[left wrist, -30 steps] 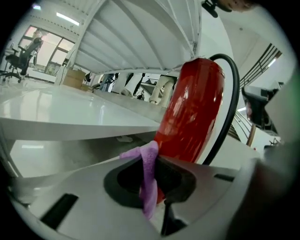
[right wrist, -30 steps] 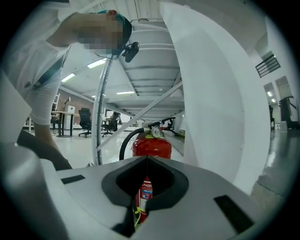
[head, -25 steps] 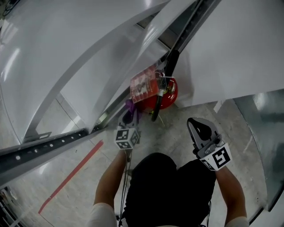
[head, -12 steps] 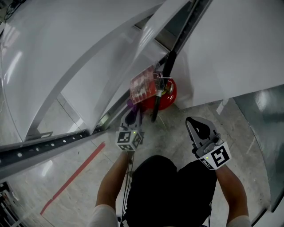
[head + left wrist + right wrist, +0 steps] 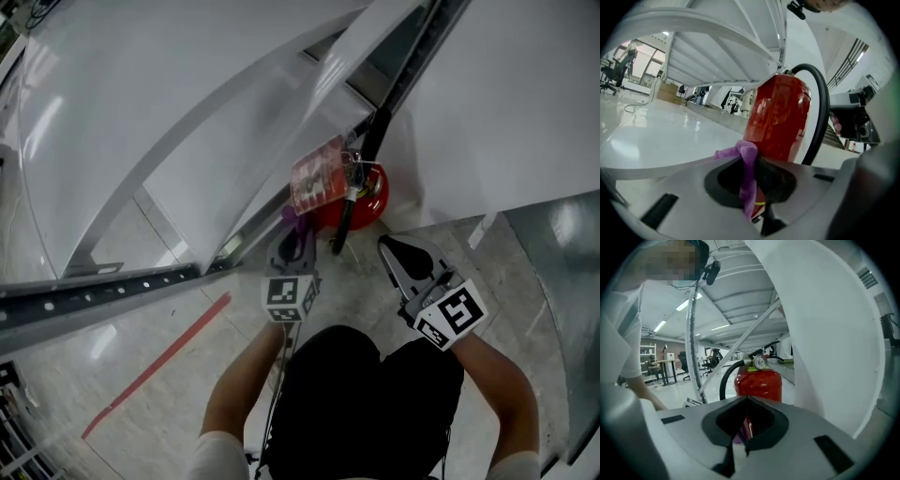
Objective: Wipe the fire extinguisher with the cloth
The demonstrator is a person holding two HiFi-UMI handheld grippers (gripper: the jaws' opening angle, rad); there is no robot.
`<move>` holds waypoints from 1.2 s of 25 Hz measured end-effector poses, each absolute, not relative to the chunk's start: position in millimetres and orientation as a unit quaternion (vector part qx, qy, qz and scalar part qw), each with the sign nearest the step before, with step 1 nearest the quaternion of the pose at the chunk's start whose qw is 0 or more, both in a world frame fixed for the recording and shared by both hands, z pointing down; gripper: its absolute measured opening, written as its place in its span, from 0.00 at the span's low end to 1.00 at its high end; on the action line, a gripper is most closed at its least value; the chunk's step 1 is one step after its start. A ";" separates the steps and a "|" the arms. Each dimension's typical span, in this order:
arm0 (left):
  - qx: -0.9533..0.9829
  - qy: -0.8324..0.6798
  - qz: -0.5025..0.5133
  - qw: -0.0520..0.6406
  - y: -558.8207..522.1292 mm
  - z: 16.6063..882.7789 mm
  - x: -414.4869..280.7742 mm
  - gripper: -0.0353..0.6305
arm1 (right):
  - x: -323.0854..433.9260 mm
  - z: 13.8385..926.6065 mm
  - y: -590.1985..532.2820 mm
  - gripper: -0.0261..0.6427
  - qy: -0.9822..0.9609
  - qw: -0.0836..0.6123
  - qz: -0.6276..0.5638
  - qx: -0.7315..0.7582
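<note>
A red fire extinguisher [image 5: 367, 195] stands on the floor against a white slanted frame, with a black hose [image 5: 342, 228] hanging down its front and a printed tag [image 5: 317, 176] at its neck. My left gripper [image 5: 293, 246] is shut on a purple cloth [image 5: 292, 217], just left of the cylinder's base. In the left gripper view the cloth [image 5: 748, 165] hangs between the jaws right against the extinguisher [image 5: 780, 117]. My right gripper [image 5: 394, 251] is shut and holds nothing, a little to the right of the hose. Ahead of it are the extinguisher [image 5: 759, 381] and its gauge [image 5: 760, 362].
White slanted panels [image 5: 187, 122] rise over the extinguisher. A grey perforated rail [image 5: 94, 300] runs across the left. A red tape line [image 5: 155, 366] crosses the floor. A white wall [image 5: 506, 103] and a metal panel [image 5: 562, 281] close off the right. My dark-clad legs [image 5: 366, 403] fill the bottom.
Both grippers have moved closer to the extinguisher. The right one has swung left toward the hose; the left one has carried the cloth up to the cylinder's base.
</note>
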State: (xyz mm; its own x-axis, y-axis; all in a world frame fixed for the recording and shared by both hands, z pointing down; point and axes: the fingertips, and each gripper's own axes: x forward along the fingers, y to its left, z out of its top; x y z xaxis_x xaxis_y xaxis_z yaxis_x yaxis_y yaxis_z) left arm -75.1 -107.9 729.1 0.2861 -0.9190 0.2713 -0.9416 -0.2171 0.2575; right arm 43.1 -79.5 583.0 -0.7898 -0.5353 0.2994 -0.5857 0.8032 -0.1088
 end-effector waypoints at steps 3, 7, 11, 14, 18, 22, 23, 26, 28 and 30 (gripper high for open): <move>0.781 -0.595 0.015 0.190 -106.2 716.6 -75.0 0.13 | 31.7 577.9 -70.4 0.06 -0.950 0.127 0.076 0.276; 0.785 -0.594 -0.009 0.175 -106.1 689.9 -74.9 0.13 | 27.7 577.0 -66.8 0.06 -0.955 0.122 0.069 0.263; 0.793 -0.586 -0.025 0.163 -102.5 667.0 -73.1 0.13 | 26.0 575.6 -67.8 0.06 -0.956 0.114 0.072 0.262; 0.798 -0.581 -0.044 0.155 -98.7 650.0 -71.2 0.13 | 22.1 575.2 -64.6 0.06 -0.959 0.114 0.067 0.252; 0.806 -0.572 -0.063 0.141 -95.0 630.3 -68.5 0.13 | 23.2 573.7 -65.6 0.06 -0.959 0.108 0.069 0.252; 0.816 -0.558 -0.086 0.126 -89.3 609.8 -66.1 0.13 | 22.6 572.3 -65.5 0.06 -0.960 0.104 0.070 0.251; 0.819 -0.553 -0.095 0.120 -87.1 602.8 -66.1 0.13 | 22.1 572.6 -64.6 0.06 -0.960 0.104 0.070 0.249; 0.821 -0.551 -0.115 0.096 -78.4 583.8 -74.8 0.13 | 23.0 571.2 -63.2 0.06 -0.962 0.101 0.070 0.245; 0.815 -0.562 -0.112 0.084 -72.2 584.7 -87.0 0.13 | 25.7 570.1 -63.2 0.06 -0.962 0.100 0.070 0.246; 0.808 -0.574 -0.097 0.088 -66.5 601.1 -98.9 0.13 | 28.6 570.4 -63.1 0.06 -0.961 0.102 0.070 0.249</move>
State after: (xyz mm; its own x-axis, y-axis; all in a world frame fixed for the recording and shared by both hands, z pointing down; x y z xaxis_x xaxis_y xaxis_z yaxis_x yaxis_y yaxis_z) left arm -98.9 -66.5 601.1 0.3227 -0.9448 -0.0566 -0.9107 -0.3262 0.2535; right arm 28.6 -63.1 570.4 -0.8557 -0.4636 0.2299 -0.4919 0.8666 -0.0834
